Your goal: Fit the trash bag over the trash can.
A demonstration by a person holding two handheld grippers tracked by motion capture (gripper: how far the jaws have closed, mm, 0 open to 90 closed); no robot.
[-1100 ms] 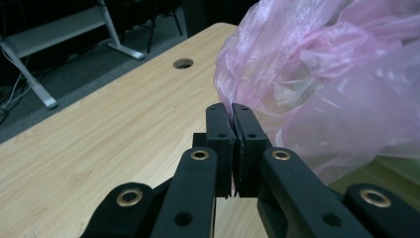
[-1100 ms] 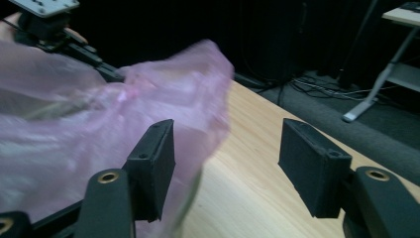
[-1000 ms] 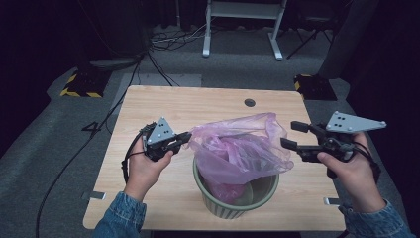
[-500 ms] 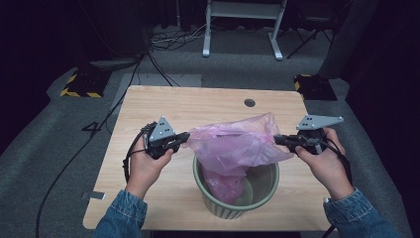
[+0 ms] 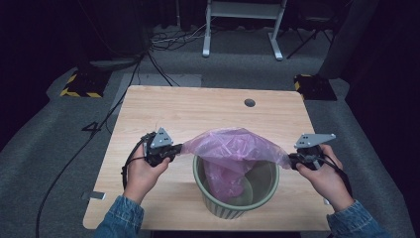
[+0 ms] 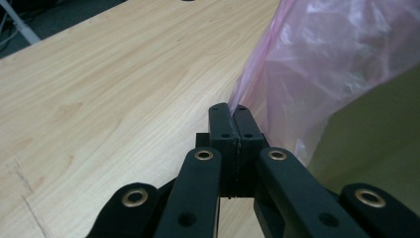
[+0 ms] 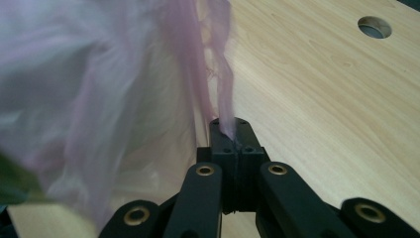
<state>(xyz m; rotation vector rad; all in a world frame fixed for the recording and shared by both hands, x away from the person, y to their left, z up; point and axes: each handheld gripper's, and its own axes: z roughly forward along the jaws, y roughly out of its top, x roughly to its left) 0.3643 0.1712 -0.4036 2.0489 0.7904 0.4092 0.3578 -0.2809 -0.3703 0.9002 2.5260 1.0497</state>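
Pinching one pink bag (image 5: pixel 233 148) over one bin (image 5: pixel 236 196), two claws.

Looks like a lab/studio setup imo: black curtains (image 5: pixel 44 44) all around, grey carpet (image 5: pixel 64 144), cables (image 5: pixel 168 42) on floor, hazard-striped weights (image 5: pixel 79 85), lone wood table (image 5: pixel 198 111).

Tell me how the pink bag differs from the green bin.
The pink bag is thin, see-through film, stretched above the table; the green bin is opaque, ribbed and stands upright on it. The bag is pinched at both sides by hand-held grippers; nothing grips the bin. Both open upward, and the bag's bottom hangs inside the bin.
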